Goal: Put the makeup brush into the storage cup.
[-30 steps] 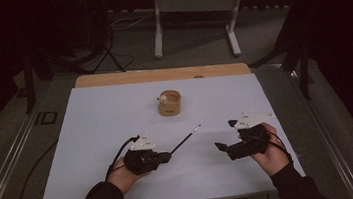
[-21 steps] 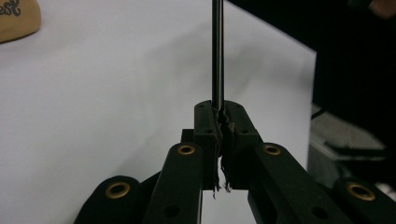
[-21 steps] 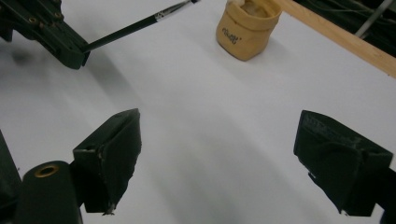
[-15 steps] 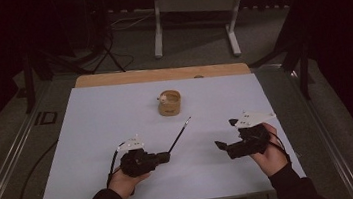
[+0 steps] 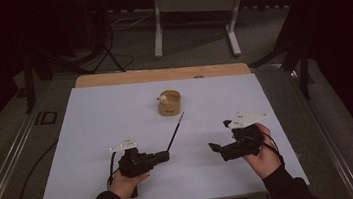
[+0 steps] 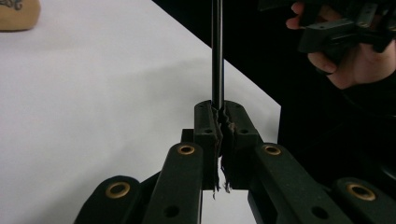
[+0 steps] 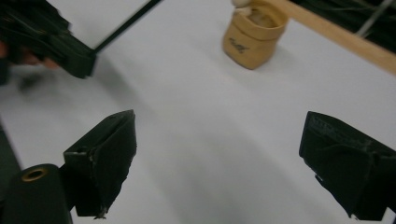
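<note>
Stick (image 5: pixel 175 132) clamped by its near end in the left tool (image 5: pixel 163 156) points toward the cup (image 5: pixel 170 102) at twelve o'clock, likely for dropping in, while the right tool (image 5: pixel 215 148) waits with jaws apart.

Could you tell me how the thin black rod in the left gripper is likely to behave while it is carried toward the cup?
The rod looks straight and unbent, so it is probably stiff. The left gripper is shut on one end only, so the long free end may wobble or pivot. It looks slim and round, so it would likely roll if dropped on the table before reaching the cup.
</note>
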